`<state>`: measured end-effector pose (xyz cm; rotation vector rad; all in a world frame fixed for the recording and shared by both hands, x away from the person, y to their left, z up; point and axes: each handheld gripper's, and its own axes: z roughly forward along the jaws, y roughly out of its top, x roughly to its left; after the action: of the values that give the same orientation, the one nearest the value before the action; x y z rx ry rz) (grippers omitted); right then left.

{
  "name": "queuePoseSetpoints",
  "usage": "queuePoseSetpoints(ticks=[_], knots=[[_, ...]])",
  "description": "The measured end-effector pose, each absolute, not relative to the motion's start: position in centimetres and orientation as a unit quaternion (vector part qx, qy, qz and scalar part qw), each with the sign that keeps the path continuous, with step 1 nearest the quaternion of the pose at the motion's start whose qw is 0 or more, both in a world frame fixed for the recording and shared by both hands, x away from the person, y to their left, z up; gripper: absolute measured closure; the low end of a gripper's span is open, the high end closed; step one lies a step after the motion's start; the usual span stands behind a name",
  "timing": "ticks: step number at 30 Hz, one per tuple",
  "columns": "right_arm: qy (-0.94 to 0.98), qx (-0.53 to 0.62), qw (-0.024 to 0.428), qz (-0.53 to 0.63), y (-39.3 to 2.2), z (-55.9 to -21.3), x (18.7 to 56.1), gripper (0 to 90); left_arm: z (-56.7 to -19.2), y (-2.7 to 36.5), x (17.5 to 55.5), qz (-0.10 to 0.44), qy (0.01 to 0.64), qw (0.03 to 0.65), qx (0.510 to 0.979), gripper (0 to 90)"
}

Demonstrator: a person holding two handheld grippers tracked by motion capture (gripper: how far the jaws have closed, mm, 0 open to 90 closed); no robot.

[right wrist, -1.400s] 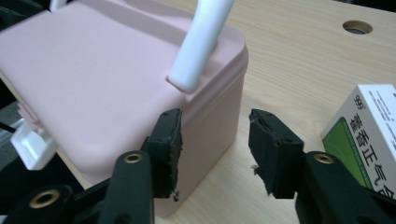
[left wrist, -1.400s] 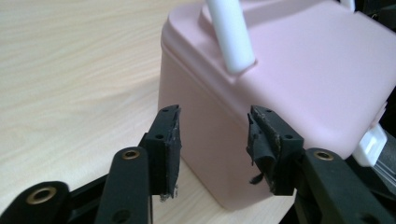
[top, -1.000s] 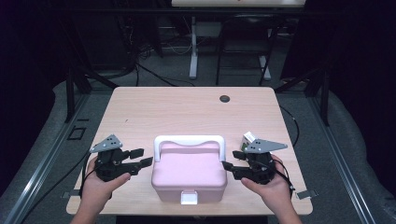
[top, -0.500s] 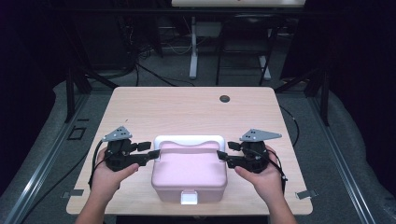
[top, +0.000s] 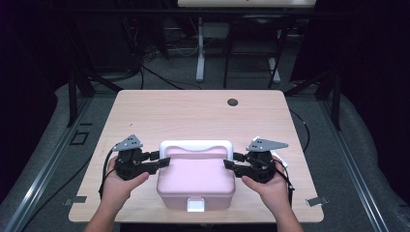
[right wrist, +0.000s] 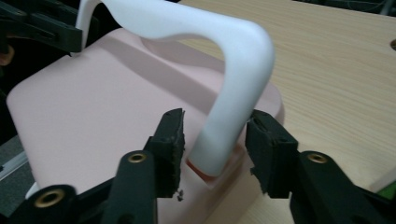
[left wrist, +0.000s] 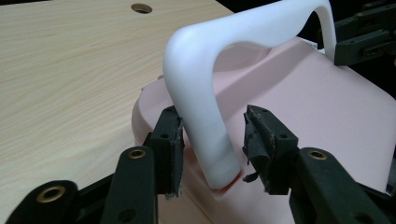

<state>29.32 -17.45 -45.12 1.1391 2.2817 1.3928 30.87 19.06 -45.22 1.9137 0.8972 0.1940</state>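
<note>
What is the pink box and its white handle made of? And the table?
The pink box looks like smooth matte plastic, with moulded, rounded corners. Its white handle seems plastic too, slightly shiny. The table shows pale wood grain, maybe a printed laminate.

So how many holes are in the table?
1: a small round hole near the far edge of the table, beyond the pink box. The box could hide others.

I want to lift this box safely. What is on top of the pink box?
A white handle arches over the pink box's lid, its ends set in recesses. The box is closed, so its contents are hidden.
</note>
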Motion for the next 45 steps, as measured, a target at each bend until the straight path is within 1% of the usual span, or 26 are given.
queuePoseSetpoints(ticks=[3, 5, 7, 9, 13, 27, 33, 41, 42, 43, 44, 45], knots=[[0.779, 0.384, 0.129, 0.479, -17.2, -45.2, 29.1, 59.0, -45.3, 19.2, 30.8, 0.083, 0.369, 0.487, 0.787, 62.6], [0.780, 0.380, 0.129, 0.480, -17.2, -45.2, 29.0, 65.6, -45.4, 19.1, 30.6, 0.076, 0.367, 0.492, 0.786, 67.5], [0.782, 0.375, 0.133, 0.480, -17.2, -45.2, 28.8, 67.4, -45.3, 19.0, 30.4, 0.084, 0.366, 0.490, 0.786, 68.5], [0.783, 0.371, 0.141, 0.479, -17.2, -45.1, 28.7, 70.2, -45.3, 19.1, 30.2, 0.086, 0.365, 0.490, 0.787, 71.4], [0.783, 0.371, 0.140, 0.479, -17.1, -45.1, 28.6, 71.6, -45.3, 19.2, 30.0, 0.085, 0.367, 0.488, 0.788, 73.4], [0.787, 0.366, 0.122, 0.481, -16.9, -45.0, 28.3, 73.4, -45.2, 19.7, 29.6, 0.082, 0.365, 0.489, 0.788, 73.7], [0.788, 0.364, 0.127, 0.480, -16.8, -45.0, 28.2, 73.5, -45.2, 19.8, 29.6, 0.084, 0.363, 0.487, 0.790, 73.7], [0.771, 0.367, 0.131, 0.504, -17.0, -44.5, 28.4, 73.7, -44.6, 19.9, 29.7, 0.090, 0.363, 0.514, 0.772, 73.4], [0.768, 0.369, 0.132, 0.507, -17.1, -44.4, 28.4, 73.8, -44.5, 19.9, 29.7, 0.089, 0.363, 0.518, 0.770, 72.2], [0.767, 0.368, 0.133, 0.508, -17.1, -44.4, 28.5, 73.8, -44.6, 19.9, 29.7, 0.086, 0.365, 0.524, 0.765, 68.3], [0.768, 0.368, 0.132, 0.508, -17.0, -44.4, 28.5, 73.8, -44.6, 20.0, 29.7, 0.087, 0.365, 0.523, 0.765, 66.3], [0.769, 0.368, 0.133, 0.505, -17.0, -44.4, 28.5, 73.7, -44.5, 20.0, 29.7, 0.092, 0.365, 0.518, 0.768, 65.9]])
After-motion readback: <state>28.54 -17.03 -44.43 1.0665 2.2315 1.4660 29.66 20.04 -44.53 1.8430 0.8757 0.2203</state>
